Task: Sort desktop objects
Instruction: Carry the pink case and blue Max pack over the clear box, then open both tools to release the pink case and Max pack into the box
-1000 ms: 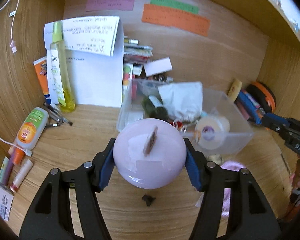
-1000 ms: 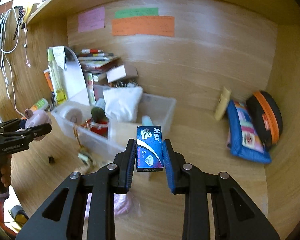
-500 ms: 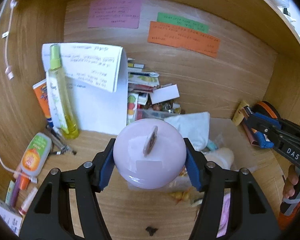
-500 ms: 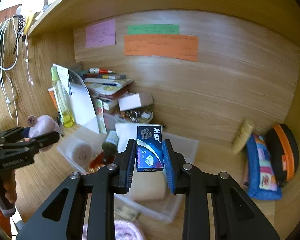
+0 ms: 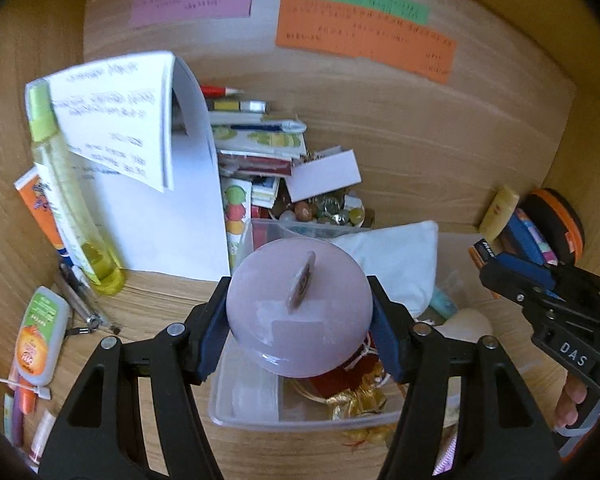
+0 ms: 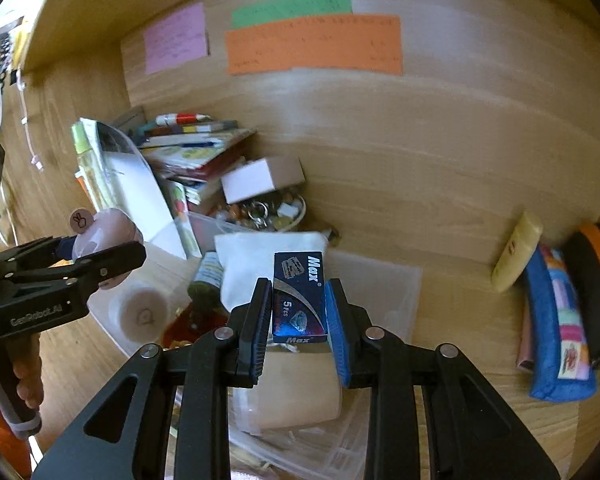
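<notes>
Left gripper [image 5: 299,312] clamped on pink round jar [image 5: 299,306], right gripper [image 6: 298,312] on blue Max box [image 6: 299,298], both above clear bin [image 5: 236,400]. Best lowered inside bin before letting go, one at a time.

The blue box [image 6: 299,298] clamped in the right gripper [image 6: 299,312] reads "Max" and "5 Pcs", the left gripper [image 6: 100,258] body carries "GenRobot.AI", the right gripper's body in the left wrist view shows "DAS", while writing on the wall notes [image 5: 364,36] is too blurred to read.
</notes>
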